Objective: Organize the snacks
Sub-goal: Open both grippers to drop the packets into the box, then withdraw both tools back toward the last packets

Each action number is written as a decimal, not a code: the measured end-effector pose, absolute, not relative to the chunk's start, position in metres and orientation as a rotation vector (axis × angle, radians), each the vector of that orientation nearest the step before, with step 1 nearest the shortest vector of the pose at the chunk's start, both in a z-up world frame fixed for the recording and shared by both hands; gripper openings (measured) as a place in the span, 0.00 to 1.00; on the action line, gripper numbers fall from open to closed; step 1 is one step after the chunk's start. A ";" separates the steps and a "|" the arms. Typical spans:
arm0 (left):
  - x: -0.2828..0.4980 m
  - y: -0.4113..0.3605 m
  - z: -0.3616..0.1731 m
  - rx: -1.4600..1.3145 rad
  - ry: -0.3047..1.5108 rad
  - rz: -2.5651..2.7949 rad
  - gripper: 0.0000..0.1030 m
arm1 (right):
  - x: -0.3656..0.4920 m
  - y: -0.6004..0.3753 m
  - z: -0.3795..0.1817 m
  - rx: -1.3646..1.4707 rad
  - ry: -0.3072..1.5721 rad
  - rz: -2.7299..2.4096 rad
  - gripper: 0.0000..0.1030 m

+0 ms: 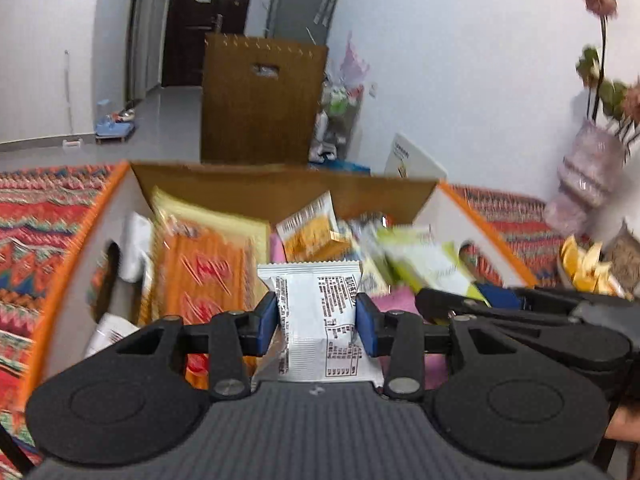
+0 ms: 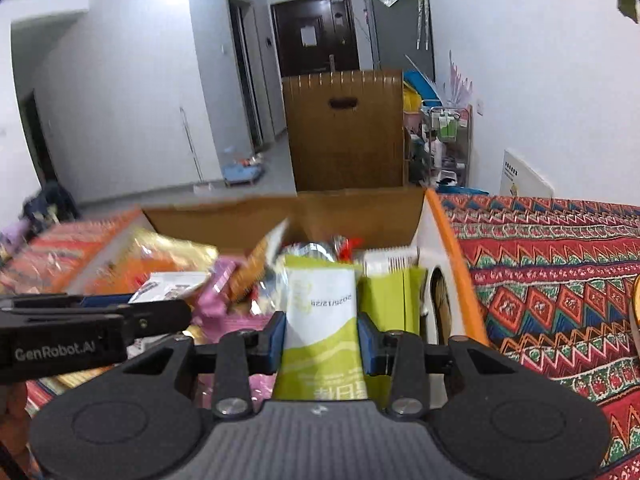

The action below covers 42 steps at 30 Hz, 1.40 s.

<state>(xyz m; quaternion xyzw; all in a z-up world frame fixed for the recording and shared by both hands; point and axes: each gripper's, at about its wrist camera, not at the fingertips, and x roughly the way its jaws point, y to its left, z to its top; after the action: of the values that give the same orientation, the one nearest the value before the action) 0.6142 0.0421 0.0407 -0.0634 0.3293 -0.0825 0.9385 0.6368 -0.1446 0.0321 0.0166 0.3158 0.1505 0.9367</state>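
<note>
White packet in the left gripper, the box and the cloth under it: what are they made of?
White packet: thin, slightly glossy plastic or foil film; crimped serrated top edge, creases, printed text.
Box: corrugated cardboard, matte brown inside, white outside with orange edges and cut-out handles.
Cloth: looks like patterned textile, matte; blur leaves woven or printed open.

White walls enclose a grey tiled floor (image 2: 168, 196). Landmark — a tall brown cabinet (image 2: 346, 128): behind it stands a dark door (image 2: 314, 34), to its right a cluttered rack (image 2: 444, 144), in front a red patterned cloth (image 2: 552, 248).
</note>
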 end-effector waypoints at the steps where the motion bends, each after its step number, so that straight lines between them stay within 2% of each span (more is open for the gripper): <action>1: 0.614 0.042 0.035 -0.127 0.678 -0.169 0.41 | 0.636 -0.144 0.027 0.023 0.645 0.306 0.36; 8: 0.616 0.042 0.023 -0.107 0.673 -0.182 0.46 | 0.641 -0.133 0.016 -0.017 0.628 0.311 0.36; 11: 0.615 0.043 0.025 -0.115 0.669 -0.176 0.64 | 0.639 -0.134 0.017 -0.012 0.622 0.322 0.40; 12: 0.613 0.044 0.028 -0.117 0.667 -0.171 0.66 | 0.638 -0.135 0.017 -0.006 0.620 0.327 0.46; 16: 0.601 0.053 0.048 -0.129 0.630 -0.166 0.74 | 0.631 -0.139 0.034 0.020 0.607 0.345 0.56; 18: 0.590 0.058 0.059 -0.117 0.612 -0.160 0.75 | 0.621 -0.142 0.045 0.008 0.582 0.328 0.67; 22: 0.560 0.069 0.085 -0.081 0.579 -0.134 0.77 | 0.593 -0.154 0.071 -0.015 0.546 0.332 0.70; 24: 0.539 0.076 0.098 -0.074 0.558 -0.121 0.78 | 0.577 -0.162 0.083 -0.027 0.529 0.321 0.80; 26: 0.515 0.083 0.110 -0.070 0.538 -0.116 0.80 | 0.557 -0.172 0.097 -0.050 0.500 0.298 0.84; 34: 0.420 0.090 0.147 -0.030 0.471 -0.116 0.88 | 0.470 -0.202 0.135 -0.102 0.444 0.277 0.90; 38: 0.372 0.085 0.155 -0.021 0.441 -0.107 0.89 | 0.423 -0.208 0.140 -0.128 0.428 0.285 0.91; 42: 0.316 0.079 0.154 -0.019 0.409 -0.119 0.94 | 0.377 -0.213 0.135 -0.140 0.427 0.304 0.92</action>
<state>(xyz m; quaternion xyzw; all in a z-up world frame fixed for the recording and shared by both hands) 0.3158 0.0790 0.1542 -0.0095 0.2028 -0.0588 0.9774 0.3775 -0.2128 0.1354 -0.0692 0.2110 0.1499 0.9634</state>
